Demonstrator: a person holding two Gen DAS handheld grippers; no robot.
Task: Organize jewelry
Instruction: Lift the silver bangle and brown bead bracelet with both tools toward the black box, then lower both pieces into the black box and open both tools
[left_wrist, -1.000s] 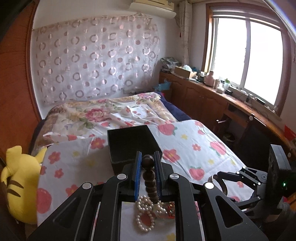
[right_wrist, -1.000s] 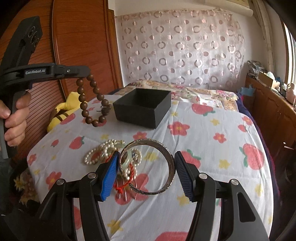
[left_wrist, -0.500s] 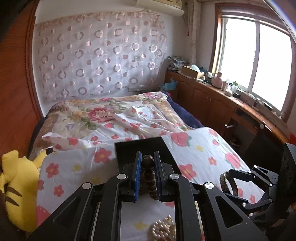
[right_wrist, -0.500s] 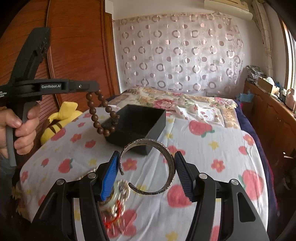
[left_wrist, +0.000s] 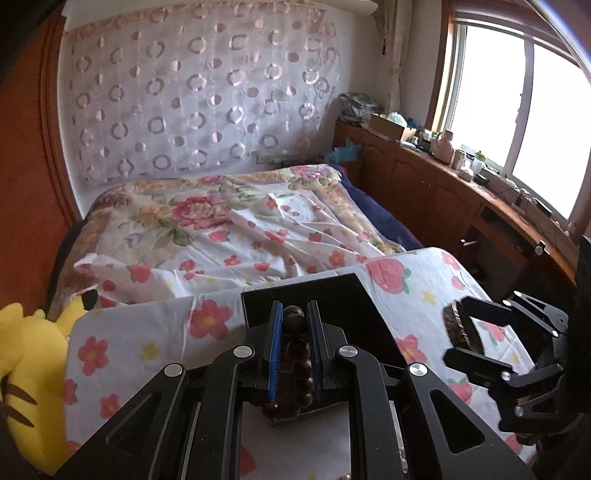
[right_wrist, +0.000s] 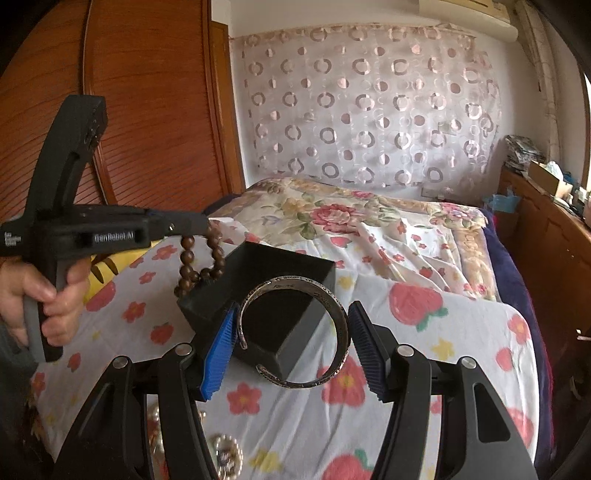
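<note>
My left gripper (left_wrist: 294, 317) is shut on a brown wooden bead bracelet (left_wrist: 295, 365) and holds it over the near left edge of the open black box (left_wrist: 332, 295). In the right wrist view the bracelet (right_wrist: 201, 262) hangs from the left gripper (right_wrist: 207, 225) beside the box (right_wrist: 266, 273). My right gripper (right_wrist: 291, 332) is shut on a silver cuff bangle (right_wrist: 295, 332), held just in front of the box. The bangle also shows in the left wrist view (left_wrist: 458, 326).
The box sits on a table with a strawberry-print cloth (right_wrist: 443, 332). Pearl and gold jewelry (right_wrist: 225, 458) lies near the table's front edge. A yellow plush toy (left_wrist: 26, 369) is at the left, a bed (left_wrist: 221, 221) behind, wooden cabinets (left_wrist: 461, 206) at right.
Both grippers have moved forward towards the black box with their pieces. The beads now hang at the box's left edge, and the loose jewelry has dropped below view.
</note>
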